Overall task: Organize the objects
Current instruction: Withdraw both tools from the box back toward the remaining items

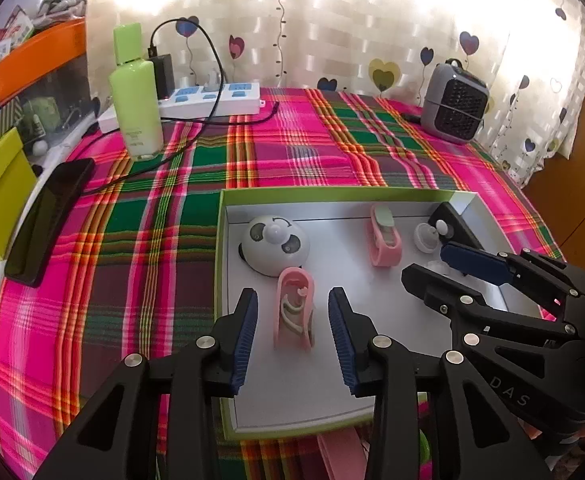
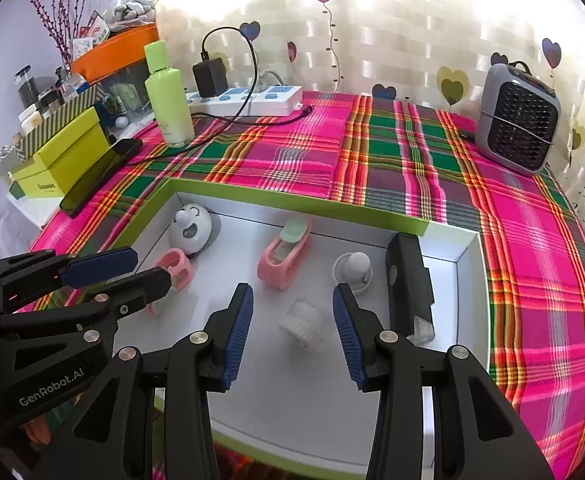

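Observation:
A green-rimmed white tray [image 1: 228, 216] [image 2: 444, 228] lies on the plaid cloth. In it are a panda-faced dome [image 1: 274, 244] [image 2: 190, 227], two pink clips [image 1: 295, 307] [image 1: 384, 236] [image 2: 284, 258], a small white round piece [image 1: 426, 237] [image 2: 352, 270], a clear ridged cap [image 2: 303, 322] and a black device [image 1: 450, 222] [image 2: 408, 280]. My left gripper [image 1: 292, 338] is open, with the near pink clip between its fingers. My right gripper [image 2: 292, 336] is open around the clear cap. Each gripper shows in the other view: right [image 1: 432, 264], left [image 2: 148, 268].
A green bottle [image 1: 136, 92] [image 2: 168, 96], a power strip with charger [image 1: 212, 98] [image 2: 248, 100] and a phone [image 1: 48, 220] [image 2: 100, 174] are at the back left. A grey heater [image 1: 454, 102] [image 2: 516, 120] stands back right. Boxes crowd the left edge.

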A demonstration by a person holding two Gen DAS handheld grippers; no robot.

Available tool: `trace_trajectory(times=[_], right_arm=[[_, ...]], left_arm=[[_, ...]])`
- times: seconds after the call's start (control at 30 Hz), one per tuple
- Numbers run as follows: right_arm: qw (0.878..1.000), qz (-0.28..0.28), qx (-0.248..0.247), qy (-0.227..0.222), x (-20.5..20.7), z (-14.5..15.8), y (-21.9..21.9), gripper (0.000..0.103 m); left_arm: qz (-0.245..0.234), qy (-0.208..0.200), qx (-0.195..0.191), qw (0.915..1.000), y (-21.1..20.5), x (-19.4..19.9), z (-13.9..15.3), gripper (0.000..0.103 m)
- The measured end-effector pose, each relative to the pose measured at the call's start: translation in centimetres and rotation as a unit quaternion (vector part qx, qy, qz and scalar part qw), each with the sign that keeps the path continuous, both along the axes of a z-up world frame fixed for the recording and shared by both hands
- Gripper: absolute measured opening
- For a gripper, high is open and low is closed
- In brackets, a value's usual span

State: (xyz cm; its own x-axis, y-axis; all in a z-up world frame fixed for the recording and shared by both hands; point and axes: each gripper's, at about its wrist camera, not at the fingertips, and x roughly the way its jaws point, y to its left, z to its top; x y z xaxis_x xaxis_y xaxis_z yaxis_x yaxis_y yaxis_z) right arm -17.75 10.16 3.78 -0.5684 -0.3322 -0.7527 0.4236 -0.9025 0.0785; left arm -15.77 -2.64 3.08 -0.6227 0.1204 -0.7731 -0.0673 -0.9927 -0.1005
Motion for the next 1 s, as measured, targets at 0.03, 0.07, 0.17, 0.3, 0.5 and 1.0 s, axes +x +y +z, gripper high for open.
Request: trace_trajectory(times=[0.03,0.07,0.17,0.3,0.5,1.0], right_arm=[[1.0,0.0,-0.001,0.001,0.2,0.1,0.1,0.043],[1.0,-0.001,-0.004,0.003,0.4,0.3,0.2,0.043],[1.0,-0.006,-0.016,0.008,1.1,0.9,0.6,0.043],[1.0,-0.009,-0.021,0.015,1.9,1.6,1.0,0.043],[0.999,-0.009,-0.022,0.021,3.1,2.0,1.3,0.043],[0.999,-0.002,-0.022,0.039,7.0,2.6,2.1,0.043]], left_arm=[[0.002,0.003,0.001,1.0,-0.1,0.3,0.2,0.036],[0.003,0.005,0.001,1.0,-0.1,0.5,0.3,0.036],[0.004,0.012,0.006,0.9999,-0.2,1.2,0.7,0.036],[0.006,0.019,0.005,0.9998,-0.3,2.2,1.2,0.037],[0.006,0.022,0.011,0.9997,-0.5,3.6,1.5,0.037],[0.02,0.029,0.031,0.9989,-2.0,7.0,1.8,0.037]])
